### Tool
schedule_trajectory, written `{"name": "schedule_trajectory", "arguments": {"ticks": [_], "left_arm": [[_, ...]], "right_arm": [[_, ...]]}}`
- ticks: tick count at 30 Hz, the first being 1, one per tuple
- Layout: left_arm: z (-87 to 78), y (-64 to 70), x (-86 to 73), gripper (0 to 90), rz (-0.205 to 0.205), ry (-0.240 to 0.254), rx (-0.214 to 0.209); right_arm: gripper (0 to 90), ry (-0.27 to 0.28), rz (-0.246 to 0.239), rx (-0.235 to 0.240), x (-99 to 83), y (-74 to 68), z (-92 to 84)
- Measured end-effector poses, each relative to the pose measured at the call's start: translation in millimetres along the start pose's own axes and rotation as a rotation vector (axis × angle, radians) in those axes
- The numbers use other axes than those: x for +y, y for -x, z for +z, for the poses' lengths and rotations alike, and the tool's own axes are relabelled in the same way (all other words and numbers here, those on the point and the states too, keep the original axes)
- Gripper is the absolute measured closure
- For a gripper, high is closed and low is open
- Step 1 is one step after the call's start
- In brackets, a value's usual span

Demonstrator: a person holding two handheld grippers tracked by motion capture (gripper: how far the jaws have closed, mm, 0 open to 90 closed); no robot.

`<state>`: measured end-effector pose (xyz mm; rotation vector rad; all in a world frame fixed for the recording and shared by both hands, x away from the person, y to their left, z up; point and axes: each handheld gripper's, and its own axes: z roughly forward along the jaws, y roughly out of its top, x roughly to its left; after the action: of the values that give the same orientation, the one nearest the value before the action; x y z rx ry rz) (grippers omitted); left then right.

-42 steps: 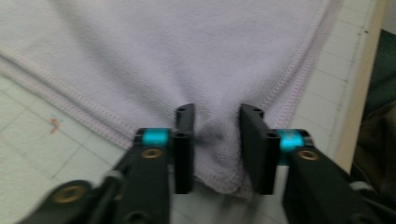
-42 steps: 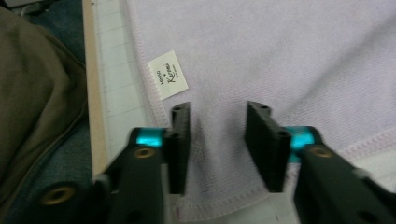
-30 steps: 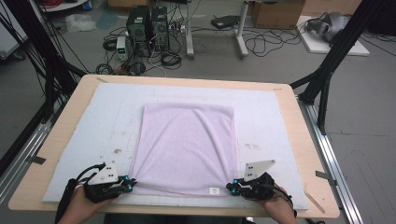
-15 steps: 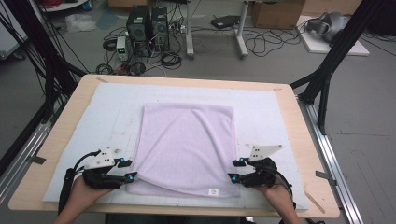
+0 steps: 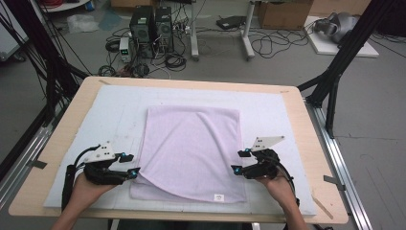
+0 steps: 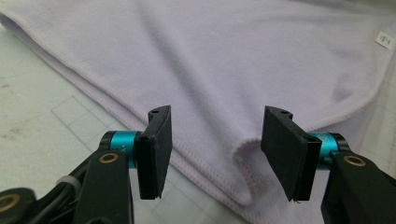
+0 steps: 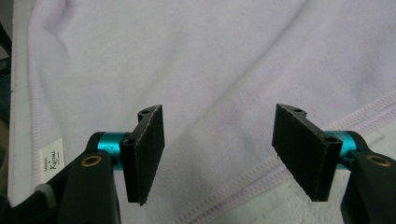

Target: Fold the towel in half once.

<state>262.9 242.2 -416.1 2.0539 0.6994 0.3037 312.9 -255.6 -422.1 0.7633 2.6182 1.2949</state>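
Counter (image 5: 62,143) first: it carries a pale mat (image 5: 110,110), and on the mat's middle lies the towel (image 5: 191,143), lilac, folded once, its near left corner lying askew so the lower layer peeks out. A small label (image 5: 219,197) sits by the near edge.

We judge the step in hand to be letting go after a fold, with the next fold to set up. To do it well, we would draw both hands clear sideways without dragging the cloth, then square that slipped left corner before gripping again, taking both layers together at matching points.

Left gripper (image 5: 134,171) rests at the towel's left edge; in its own view its jaws have just been opening and stand apart, the curled hem (image 6: 243,154) lying between them untouched by either pad. Right gripper (image 5: 235,168) sits at the right edge; its jaws, too, have just been opening and stand wide, above the stitched border (image 7: 233,186), gripping nothing.
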Motion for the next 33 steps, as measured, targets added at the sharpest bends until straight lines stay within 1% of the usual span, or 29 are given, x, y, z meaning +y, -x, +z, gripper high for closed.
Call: {"name": "schedule_trajectory", "arguments": {"ticks": [4,8,11,15,16,19,23,25,27,28,30,33], "left_arm": [[-12.4,4.2,-7.7,43.6,0.002,-0.009,0.004],[-23.0,1.2,-10.0,42.8,-0.006,-0.004,0.015],[-29.1,-2.1,-8.9,42.0,-0.012,0.007,0.019],[-31.9,-6.6,-6.5,41.9,-0.013,0.006,0.029],[-31.4,-8.2,-5.8,41.9,-0.016,0.007,0.030],[-27.6,-14.5,-3.3,41.9,-0.029,0.004,0.033],[-19.5,-22.8,5.2,41.8,-0.044,0.015,0.036],[-15.0,-26.4,11.4,41.7,-0.046,0.020,0.037],[-10.3,-29.9,17.8,41.6,-0.043,0.022,0.034],[-7.7,-31.3,20.9,41.6,-0.042,0.025,0.034],[-2.4,-34.2,27.2,41.6,-0.042,0.026,0.033],[5.8,-39.8,36.4,41.6,-0.036,0.025,0.042]], "right_arm": [[33.2,-0.002,-0.001,-0.003,-0.1,-0.5,0.0],[32.8,0.001,0.013,-0.008,0.7,1.3,-0.8],[32.3,-0.006,0.012,-0.011,4.6,3.2,-1.0],[31.4,-0.005,0.008,-0.015,12.5,8.0,-0.6],[31.3,-0.004,0.002,-0.021,14.3,9.9,0.4],[31.1,-0.011,0.007,-0.023,19.7,14.6,2.1],[30.9,-0.008,0.005,-0.032,29.3,21.8,2.6],[30.7,-0.009,-0.005,-0.043,34.3,25.8,2.9],[30.5,-0.013,0.002,-0.043,39.2,27.9,3.1],[30.1,-0.017,-0.003,-0.046,41.9,29.3,3.3],[30.1,-0.006,-0.009,-0.045,46.5,30.7,3.8],[30.1,-0.018,-0.017,-0.046,51.9,34.5,6.2]]}}
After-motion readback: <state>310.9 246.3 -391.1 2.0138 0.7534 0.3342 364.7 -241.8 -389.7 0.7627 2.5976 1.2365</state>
